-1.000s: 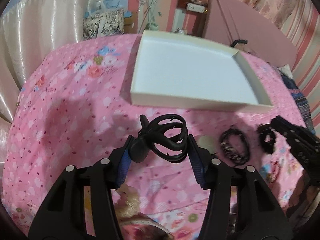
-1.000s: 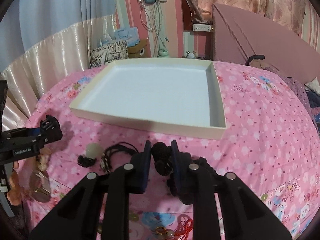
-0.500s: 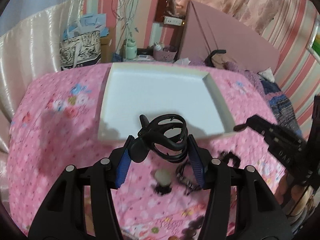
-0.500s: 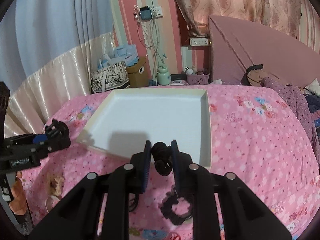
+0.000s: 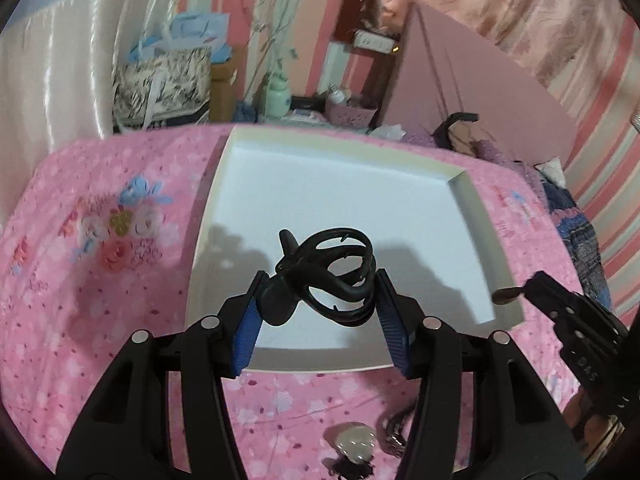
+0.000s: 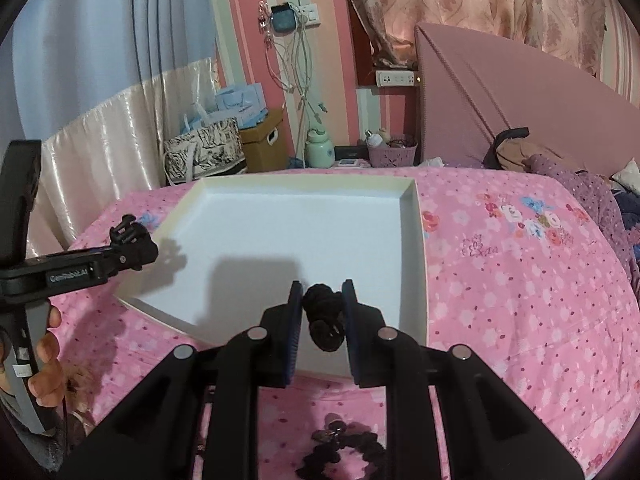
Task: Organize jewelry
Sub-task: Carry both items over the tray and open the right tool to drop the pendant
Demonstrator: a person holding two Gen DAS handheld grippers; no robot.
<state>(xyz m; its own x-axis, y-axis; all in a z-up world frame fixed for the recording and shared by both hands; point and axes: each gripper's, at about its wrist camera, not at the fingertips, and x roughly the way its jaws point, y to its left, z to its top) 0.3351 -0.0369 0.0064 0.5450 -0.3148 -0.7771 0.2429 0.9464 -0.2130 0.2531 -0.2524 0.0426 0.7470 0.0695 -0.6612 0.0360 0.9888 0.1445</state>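
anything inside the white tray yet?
Nothing lies on the visible floor of the white tray, only shadows. The left claw with its black hair clip and the right claw cover part of the near floor.

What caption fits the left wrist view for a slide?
Left gripper holds a black claw hair clip above the white tray on a pink floral bedspread.

Each hand-held gripper (image 5: 318, 304) (image 6: 320, 312) is matte black with blue-padded fingers (image 5: 245, 336), silver screws and white lettering; bare fingers (image 6: 46, 364) grip one handle.
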